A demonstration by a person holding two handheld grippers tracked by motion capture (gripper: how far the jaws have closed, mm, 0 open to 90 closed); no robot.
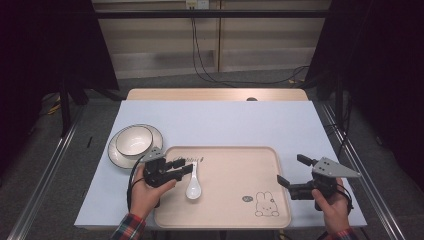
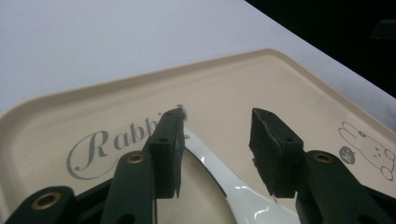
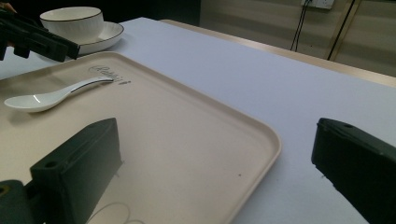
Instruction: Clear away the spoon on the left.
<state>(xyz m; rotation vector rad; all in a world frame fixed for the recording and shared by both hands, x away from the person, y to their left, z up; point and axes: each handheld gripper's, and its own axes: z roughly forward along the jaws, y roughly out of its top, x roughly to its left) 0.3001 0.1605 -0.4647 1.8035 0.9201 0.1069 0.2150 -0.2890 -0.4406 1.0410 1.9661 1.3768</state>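
Note:
A white ceramic spoon point(image 1: 193, 184) lies on the beige tray point(image 1: 235, 200), bowl end toward the person. My left gripper point(image 1: 188, 166) hangs open over the tray's left part, at the spoon's handle. In the left gripper view the handle point(image 2: 224, 182) runs on the tray between the two spread jaws of the left gripper point(image 2: 217, 115) and close to the left one; I cannot tell if they touch. My right gripper point(image 1: 292, 171) is open and holds nothing, just right of the tray's right rim point(image 3: 275, 140). In the right gripper view its jaws stand wide apart point(image 3: 217, 130).
A white bowl point(image 1: 134, 139) with a dark rim stands on a matching plate point(image 1: 117, 154) left of the tray's far corner. A rabbit drawing point(image 1: 266, 204) marks the tray's near right. The light tabletop point(image 1: 225, 122) lies bare behind the tray. Dark cables trail on the floor beyond.

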